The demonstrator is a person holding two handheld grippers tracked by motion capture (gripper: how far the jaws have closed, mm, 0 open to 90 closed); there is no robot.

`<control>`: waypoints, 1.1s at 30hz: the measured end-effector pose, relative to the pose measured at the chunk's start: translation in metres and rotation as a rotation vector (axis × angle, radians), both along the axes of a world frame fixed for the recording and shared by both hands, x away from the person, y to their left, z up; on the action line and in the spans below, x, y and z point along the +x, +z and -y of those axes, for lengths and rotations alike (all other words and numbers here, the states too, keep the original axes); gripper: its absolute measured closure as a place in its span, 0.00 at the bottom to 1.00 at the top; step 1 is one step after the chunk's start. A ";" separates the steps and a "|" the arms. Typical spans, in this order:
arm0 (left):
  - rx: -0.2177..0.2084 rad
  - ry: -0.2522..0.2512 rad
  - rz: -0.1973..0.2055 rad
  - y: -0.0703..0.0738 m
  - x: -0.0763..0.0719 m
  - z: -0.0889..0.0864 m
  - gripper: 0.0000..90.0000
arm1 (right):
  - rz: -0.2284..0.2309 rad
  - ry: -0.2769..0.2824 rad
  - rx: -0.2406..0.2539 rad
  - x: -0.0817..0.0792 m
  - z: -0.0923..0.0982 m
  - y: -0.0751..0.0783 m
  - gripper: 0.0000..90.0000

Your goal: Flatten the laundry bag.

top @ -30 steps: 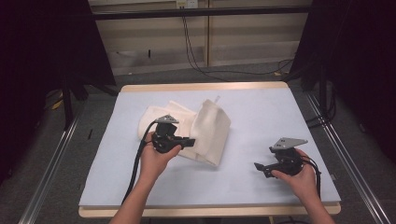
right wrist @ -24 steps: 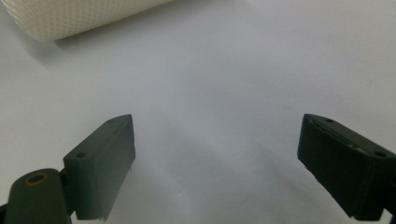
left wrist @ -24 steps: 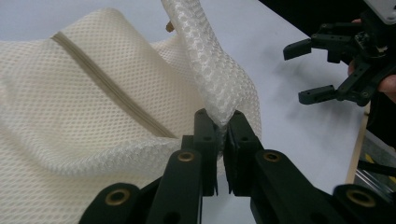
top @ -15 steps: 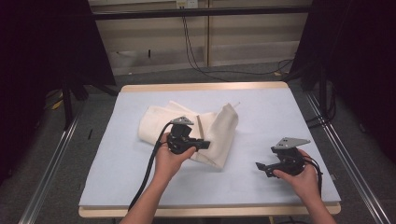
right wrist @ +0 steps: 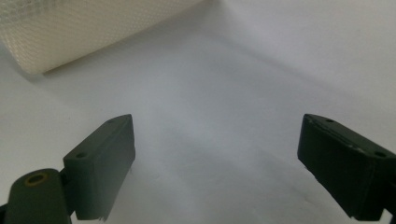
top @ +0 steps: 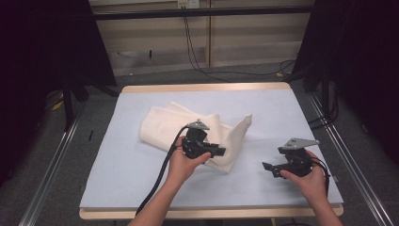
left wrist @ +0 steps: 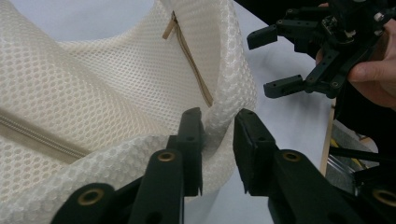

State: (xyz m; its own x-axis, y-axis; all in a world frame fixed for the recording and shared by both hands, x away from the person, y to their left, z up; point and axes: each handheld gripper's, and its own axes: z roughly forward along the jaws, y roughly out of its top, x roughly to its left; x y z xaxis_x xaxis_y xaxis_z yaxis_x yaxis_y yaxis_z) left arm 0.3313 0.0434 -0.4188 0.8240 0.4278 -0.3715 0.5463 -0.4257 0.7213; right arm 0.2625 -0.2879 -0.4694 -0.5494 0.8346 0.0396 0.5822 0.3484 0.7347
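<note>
A cream mesh cover [top: 183,125] with a zip lies folded left of centre on the pale-blue bench [top: 117,174], its right-hand corner [top: 242,123] lifted into a peak. In the high view the left gripper [top: 214,151] sits at frame centre over the near fold of the cover; in the left gripper view its jaws pinch a rolled edge of the mesh [left wrist: 219,116], a narrow gap showing between them below the cloth. At lower right of the high view the right gripper [top: 273,167] rests low over bare bench, well apart from the cover, and in the right gripper view its jaws stand wide open with nothing between them, the cover's edge [right wrist: 70,32] at upper left. Judged risk: the hold takes in little of the soft mesh, so a pull may let the edge slip free and the raised corner collapse; the open weave could also snag on a jaw tip.
</note>
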 end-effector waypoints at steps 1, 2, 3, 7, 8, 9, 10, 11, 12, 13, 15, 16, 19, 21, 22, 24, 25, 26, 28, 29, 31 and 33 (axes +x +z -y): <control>-0.006 0.002 0.002 0.000 -0.001 0.001 0.77 | -0.002 -0.004 0.005 -0.001 0.001 0.000 0.12; -0.009 0.004 -0.001 0.000 -0.001 0.001 0.73 | -0.003 -0.004 0.005 0.000 0.001 0.000 0.12; -0.012 0.006 0.002 0.001 -0.002 0.001 0.68 | -0.003 -0.003 0.004 0.000 0.001 0.000 0.12; 0.000 -0.007 0.015 0.003 -0.002 -0.001 0.62 | -0.003 -0.003 0.005 0.000 0.000 0.000 0.12; 0.006 -0.005 0.017 0.003 -0.002 -0.001 0.62 | -0.003 -0.003 0.005 0.000 0.000 0.000 0.12; 0.007 0.001 0.016 0.002 -0.001 -0.003 0.63 | -0.002 0.004 0.012 0.000 -0.001 0.000 0.12; 0.007 0.001 0.016 0.002 -0.001 -0.003 0.63 | -0.002 0.004 0.012 0.000 -0.001 0.000 0.12; 0.015 0.001 0.022 0.001 -0.001 -0.004 0.63 | 0.000 0.009 0.019 0.001 -0.004 0.002 0.12; 0.015 0.001 0.022 0.001 -0.001 -0.004 0.67 | 0.000 0.009 0.019 0.001 -0.004 0.002 0.12; 0.025 0.011 0.038 0.001 -0.001 -0.004 0.76 | 0.004 0.020 0.016 0.002 -0.006 0.003 0.12; 0.029 0.010 0.042 0.000 -0.001 -0.005 0.81 | 0.000 0.018 0.021 0.002 -0.007 0.004 0.12; 0.030 0.012 0.045 -0.002 -0.001 -0.004 0.84 | 0.007 0.024 0.027 0.002 -0.008 0.006 0.12; 0.045 0.012 0.052 -0.008 -0.001 0.002 0.87 | 0.018 0.030 0.033 0.002 -0.012 0.011 0.14; 0.046 0.009 0.049 -0.011 0.000 0.004 0.87 | 0.022 0.044 0.042 0.003 -0.016 0.015 0.15; 0.046 0.009 0.049 -0.011 0.000 0.004 0.87 | 0.024 0.053 0.045 0.004 -0.019 0.017 0.17; 0.055 0.003 0.050 -0.012 0.001 0.005 0.88 | 0.027 0.054 0.051 0.005 -0.023 0.018 0.17; 0.054 0.005 0.047 -0.013 0.001 0.005 0.89 | 0.024 0.067 0.072 0.008 -0.031 0.020 0.21; 0.054 0.005 0.047 -0.013 0.001 0.005 0.90 | 0.026 0.079 0.081 0.010 -0.035 0.021 0.23; 0.056 0.003 0.050 -0.014 0.001 0.005 0.90 | 0.028 0.097 0.088 0.013 -0.044 0.023 0.26; 0.061 0.007 0.050 -0.014 0.000 0.006 0.90 | 0.028 0.097 0.088 0.013 -0.044 0.023 0.26; 0.065 0.002 0.054 -0.016 0.001 0.008 0.90 | 0.026 0.113 0.102 0.019 -0.057 0.028 0.28; 0.064 0.010 0.057 -0.017 0.000 0.010 0.90 | 0.027 0.131 0.107 0.020 -0.062 0.030 0.28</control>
State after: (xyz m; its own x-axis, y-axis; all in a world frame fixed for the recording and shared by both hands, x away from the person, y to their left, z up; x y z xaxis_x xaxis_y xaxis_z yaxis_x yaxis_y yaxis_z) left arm 0.3312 0.0334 -0.4362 0.8385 0.4577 -0.2958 0.5096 -0.4663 0.7231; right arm 0.2824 -0.2255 -0.4397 -0.6550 0.7479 0.1079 0.5165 0.3390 0.7863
